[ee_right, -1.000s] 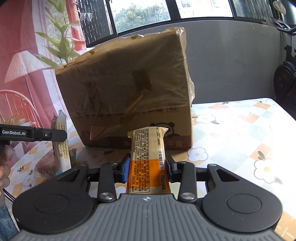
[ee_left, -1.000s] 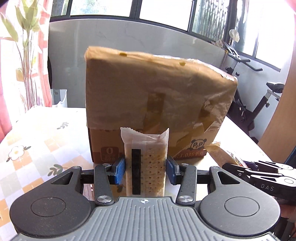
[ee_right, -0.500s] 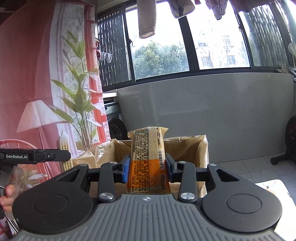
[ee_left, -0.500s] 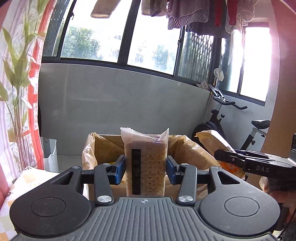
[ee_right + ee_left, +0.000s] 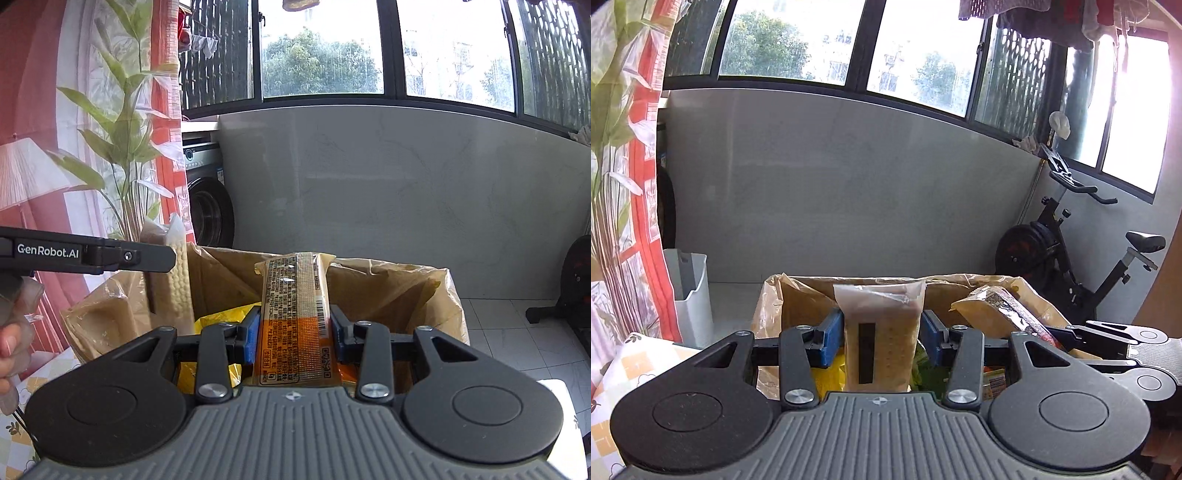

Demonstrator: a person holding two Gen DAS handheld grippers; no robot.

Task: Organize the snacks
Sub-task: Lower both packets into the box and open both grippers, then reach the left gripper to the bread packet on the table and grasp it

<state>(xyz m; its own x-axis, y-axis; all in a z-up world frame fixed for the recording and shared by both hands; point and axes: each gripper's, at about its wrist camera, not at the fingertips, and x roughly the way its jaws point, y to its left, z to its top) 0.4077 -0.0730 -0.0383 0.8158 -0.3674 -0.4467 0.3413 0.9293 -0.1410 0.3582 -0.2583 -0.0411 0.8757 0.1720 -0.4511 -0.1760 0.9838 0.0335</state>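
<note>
Above the open cardboard box (image 5: 960, 291), both tongs clamp snacks, left (image 5: 882, 334) a cracker pack (image 5: 881, 332), right (image 5: 293, 332) an orange-labelled bar (image 5: 295, 321); simultaneous release could make the 2 collide.

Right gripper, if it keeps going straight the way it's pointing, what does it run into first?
Probably the inside of the open cardboard box. The right gripper, shut on an orange-labelled snack packet, aims over the near rim at the yellow packets inside and the far wall; depth is unclear.
</note>
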